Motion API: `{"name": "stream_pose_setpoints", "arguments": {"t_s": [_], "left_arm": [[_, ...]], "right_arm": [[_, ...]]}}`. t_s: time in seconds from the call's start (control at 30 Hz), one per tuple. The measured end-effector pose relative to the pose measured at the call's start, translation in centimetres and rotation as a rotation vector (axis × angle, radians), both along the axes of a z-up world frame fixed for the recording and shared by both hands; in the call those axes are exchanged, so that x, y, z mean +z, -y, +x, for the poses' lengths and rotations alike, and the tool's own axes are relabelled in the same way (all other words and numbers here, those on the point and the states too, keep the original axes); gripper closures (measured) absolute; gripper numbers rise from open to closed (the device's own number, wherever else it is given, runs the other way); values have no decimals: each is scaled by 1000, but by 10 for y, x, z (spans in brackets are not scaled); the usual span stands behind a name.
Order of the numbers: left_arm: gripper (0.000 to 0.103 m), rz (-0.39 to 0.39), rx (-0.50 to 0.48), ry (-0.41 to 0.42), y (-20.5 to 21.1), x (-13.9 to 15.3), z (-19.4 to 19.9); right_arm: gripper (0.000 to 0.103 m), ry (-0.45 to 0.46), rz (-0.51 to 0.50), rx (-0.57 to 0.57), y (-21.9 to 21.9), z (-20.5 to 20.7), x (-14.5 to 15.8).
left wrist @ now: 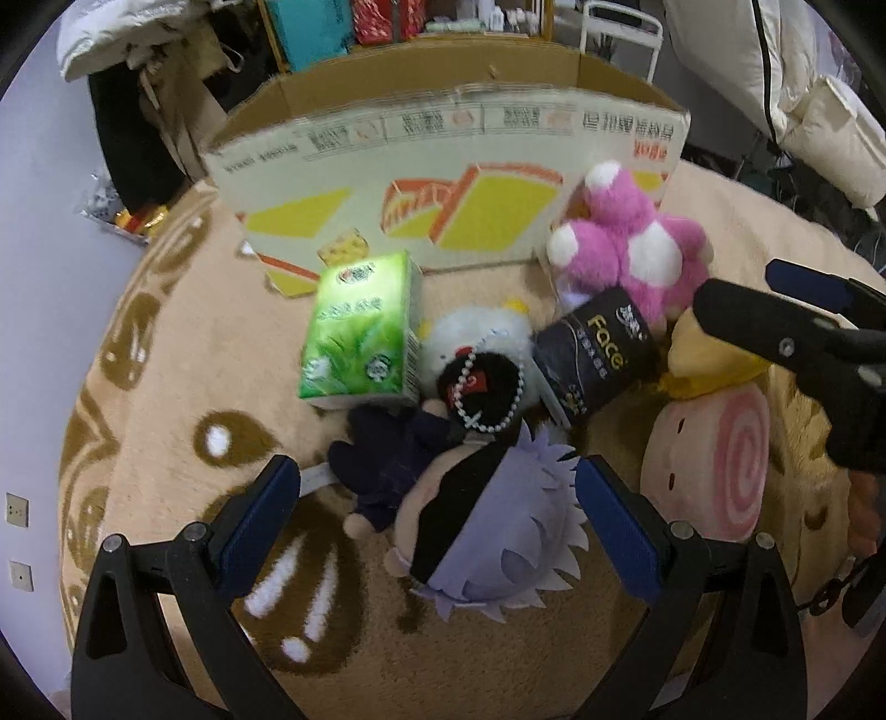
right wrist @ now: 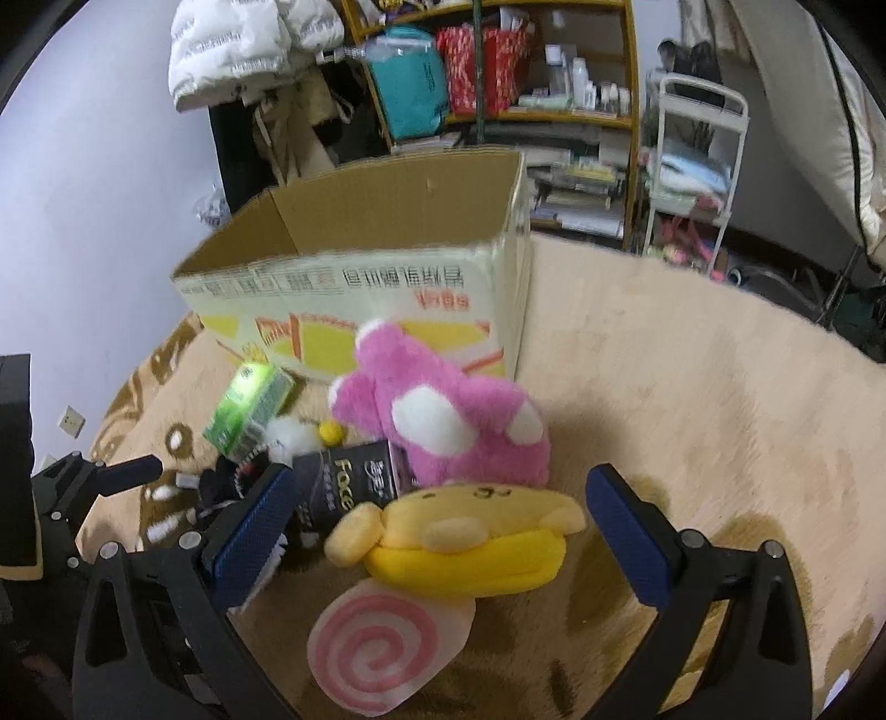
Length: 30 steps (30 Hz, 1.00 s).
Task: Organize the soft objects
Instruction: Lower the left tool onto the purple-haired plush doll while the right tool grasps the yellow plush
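Soft toys and tissue packs lie on a tan rug in front of an open cardboard box (left wrist: 443, 183). My left gripper (left wrist: 437, 515) is open, its fingers on either side of a purple-haired doll (left wrist: 487, 531) with a black blindfold. My right gripper (right wrist: 437, 531) is open around a yellow plush (right wrist: 470, 537) lying on a pink-swirl cushion (right wrist: 382, 642). A pink plush (right wrist: 448, 421) leans by the box (right wrist: 360, 277). A green tissue pack (left wrist: 360, 338), a black "Face" pack (left wrist: 598, 354) and a white plush (left wrist: 476, 343) lie between.
The rug (right wrist: 692, 415) stretches to the right. Shelves (right wrist: 498, 72) and a white cart (right wrist: 692, 183) stand behind the box, with hanging white jackets (right wrist: 238, 50). The right gripper also shows at the right edge of the left wrist view (left wrist: 786, 315).
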<state>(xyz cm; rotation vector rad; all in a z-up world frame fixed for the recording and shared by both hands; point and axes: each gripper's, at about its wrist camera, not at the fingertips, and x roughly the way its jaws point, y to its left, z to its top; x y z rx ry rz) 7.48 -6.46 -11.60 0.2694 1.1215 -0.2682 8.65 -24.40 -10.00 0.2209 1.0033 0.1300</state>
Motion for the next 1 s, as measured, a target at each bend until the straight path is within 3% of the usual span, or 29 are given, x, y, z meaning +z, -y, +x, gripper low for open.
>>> {"name": "stream_pose_setpoints", "arguments": {"t_s": [0.43,0.77,1.0], "left_arm": [[4,76,-9,-128,13,-36,15],[4,58,13,-173,10,-53,27],[12,24,20,-177,-2,-62,28]], "right_arm": [[0,-109,-29,-1,0,2,-25],[0,-148,-1,-3,5,3,-28],[13,-160,-3,-11,10,1,-27]]}}
